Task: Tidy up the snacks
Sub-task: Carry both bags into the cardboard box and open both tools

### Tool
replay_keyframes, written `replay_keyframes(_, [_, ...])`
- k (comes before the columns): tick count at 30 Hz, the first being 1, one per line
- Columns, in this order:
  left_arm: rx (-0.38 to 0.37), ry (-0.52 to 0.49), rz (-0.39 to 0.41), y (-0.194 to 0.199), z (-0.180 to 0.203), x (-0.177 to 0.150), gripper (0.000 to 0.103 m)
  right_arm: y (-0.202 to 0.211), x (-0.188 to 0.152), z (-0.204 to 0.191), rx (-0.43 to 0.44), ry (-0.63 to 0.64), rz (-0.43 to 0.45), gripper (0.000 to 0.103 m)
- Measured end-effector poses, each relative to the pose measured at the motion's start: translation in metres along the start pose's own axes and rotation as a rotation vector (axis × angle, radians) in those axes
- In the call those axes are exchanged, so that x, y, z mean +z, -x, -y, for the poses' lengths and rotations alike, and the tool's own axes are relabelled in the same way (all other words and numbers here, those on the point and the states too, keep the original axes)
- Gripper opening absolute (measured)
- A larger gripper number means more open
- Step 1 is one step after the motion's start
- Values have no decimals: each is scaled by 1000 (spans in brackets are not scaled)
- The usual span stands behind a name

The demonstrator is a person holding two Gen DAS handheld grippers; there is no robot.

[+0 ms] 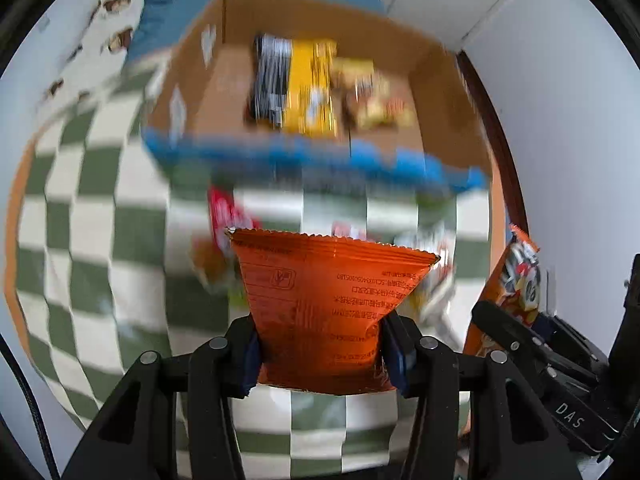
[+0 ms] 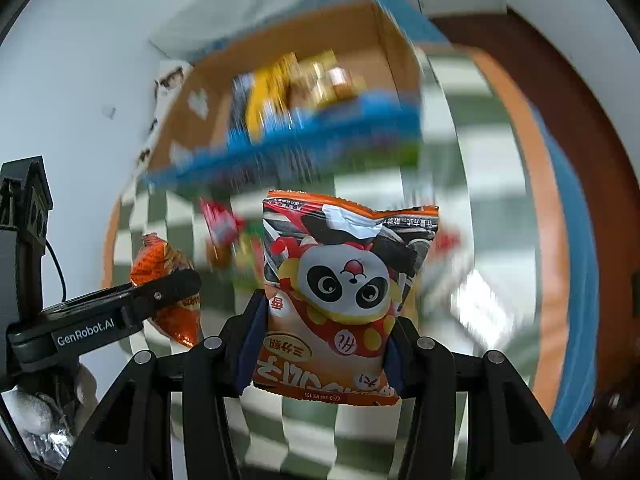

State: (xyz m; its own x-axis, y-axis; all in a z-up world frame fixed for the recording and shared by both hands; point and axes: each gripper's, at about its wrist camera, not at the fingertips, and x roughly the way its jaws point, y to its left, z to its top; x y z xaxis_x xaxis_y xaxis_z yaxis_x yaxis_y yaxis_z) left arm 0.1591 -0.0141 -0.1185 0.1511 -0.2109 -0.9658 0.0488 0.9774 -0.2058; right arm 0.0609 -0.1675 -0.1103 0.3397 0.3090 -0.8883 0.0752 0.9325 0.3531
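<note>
My left gripper (image 1: 320,354) is shut on an orange snack packet (image 1: 324,300), its printed back facing the camera, held up above the checked cloth. My right gripper (image 2: 326,354) is shut on a second orange packet (image 2: 344,292) with a panda on its front. Each gripper shows in the other's view: the right one with its panda packet (image 1: 516,280) at the right edge, the left one (image 2: 160,296) with its packet (image 2: 168,264) at the left. Ahead stands an open cardboard box (image 1: 440,80) (image 2: 392,48) with yellow and dark snack packs (image 1: 308,84) inside.
A green and white checked cloth (image 1: 100,240) covers the table. Several loose snacks, one a red packet (image 1: 226,216) (image 2: 220,216), lie blurred in front of the box's blue front edge (image 1: 280,152). White walls stand to both sides. A person's gloved hand (image 2: 48,408) holds the left gripper.
</note>
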Motion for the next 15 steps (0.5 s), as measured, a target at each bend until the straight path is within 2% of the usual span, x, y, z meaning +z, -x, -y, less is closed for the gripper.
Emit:
replay_keyframes(3, [42, -7, 29, 14, -16, 46, 47, -3, 61, -12, -36, 50, 53, 53])
replay_keyframes(7, [110, -8, 25, 15, -31, 108, 47, -22, 130, -18, -85, 102, 38, 53])
replay_keyframes(10, [155, -4, 1, 3, -41, 151, 47, -51, 173, -18, -149, 145, 19, 53])
replay_keyframes(15, [228, 1, -43, -27, -62, 209, 47, -93, 220, -8, -209, 171, -24, 53])
